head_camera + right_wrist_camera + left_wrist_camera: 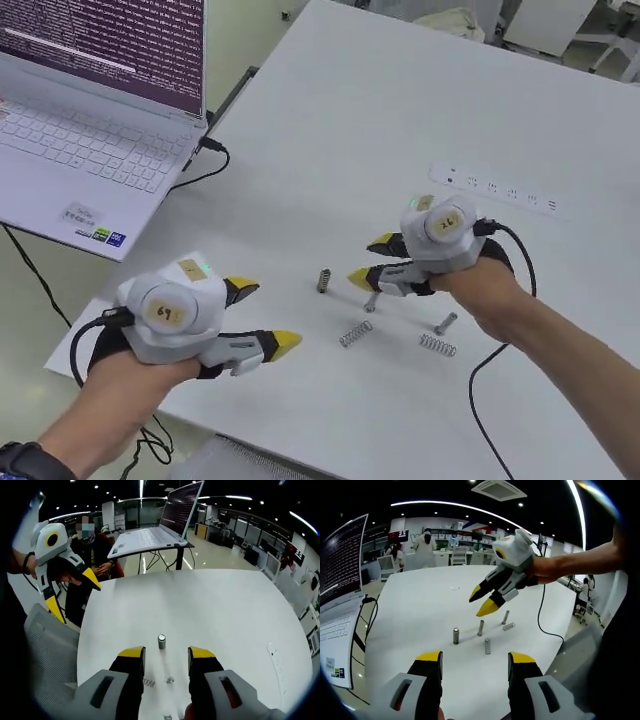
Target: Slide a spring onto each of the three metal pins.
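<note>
Pin (161, 641) upright, just ahead of R fingers (132, 662), apart | L fingers (430, 665) apart, spring (487, 645) ahead

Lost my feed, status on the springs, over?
Left hand-held gripper open, empty; right hand-held gripper same. Two springs lie loose on table beside bare pins. Nothing blocking.

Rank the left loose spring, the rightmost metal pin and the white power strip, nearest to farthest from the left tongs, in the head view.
1. left loose spring, just right of the left tongs.
2. rightmost metal pin, farther right.
3. white power strip, far back right.
</note>
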Motion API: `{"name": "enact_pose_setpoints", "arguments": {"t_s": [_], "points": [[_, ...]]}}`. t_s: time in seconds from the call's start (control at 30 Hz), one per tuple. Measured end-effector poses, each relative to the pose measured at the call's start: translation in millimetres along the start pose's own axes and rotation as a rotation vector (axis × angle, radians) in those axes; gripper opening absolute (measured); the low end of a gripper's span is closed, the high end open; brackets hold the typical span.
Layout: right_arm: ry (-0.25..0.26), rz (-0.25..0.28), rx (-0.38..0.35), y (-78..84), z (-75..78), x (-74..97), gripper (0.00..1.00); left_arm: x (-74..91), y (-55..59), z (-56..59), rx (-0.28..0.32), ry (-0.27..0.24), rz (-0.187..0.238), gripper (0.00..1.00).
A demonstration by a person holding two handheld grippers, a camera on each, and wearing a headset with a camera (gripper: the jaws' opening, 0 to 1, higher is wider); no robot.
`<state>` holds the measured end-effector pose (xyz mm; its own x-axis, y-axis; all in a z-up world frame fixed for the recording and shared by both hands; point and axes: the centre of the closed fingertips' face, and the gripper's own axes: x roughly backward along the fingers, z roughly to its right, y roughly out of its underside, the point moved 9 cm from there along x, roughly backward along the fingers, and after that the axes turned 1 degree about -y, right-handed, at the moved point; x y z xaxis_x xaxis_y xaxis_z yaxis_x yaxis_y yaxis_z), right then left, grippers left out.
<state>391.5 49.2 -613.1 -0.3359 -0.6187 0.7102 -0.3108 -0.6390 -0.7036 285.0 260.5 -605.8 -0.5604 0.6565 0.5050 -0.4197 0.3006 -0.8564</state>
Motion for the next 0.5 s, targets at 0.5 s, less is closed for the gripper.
{"name": "enact_pose_setpoints", "arguments": {"t_s": [0.5], "points": [[0.104,0.067,-0.047,19.2,-14.5,46.6,0.36,-0.9,-7.2,2.1,-0.013,0.005,0.015,0.48]]}}
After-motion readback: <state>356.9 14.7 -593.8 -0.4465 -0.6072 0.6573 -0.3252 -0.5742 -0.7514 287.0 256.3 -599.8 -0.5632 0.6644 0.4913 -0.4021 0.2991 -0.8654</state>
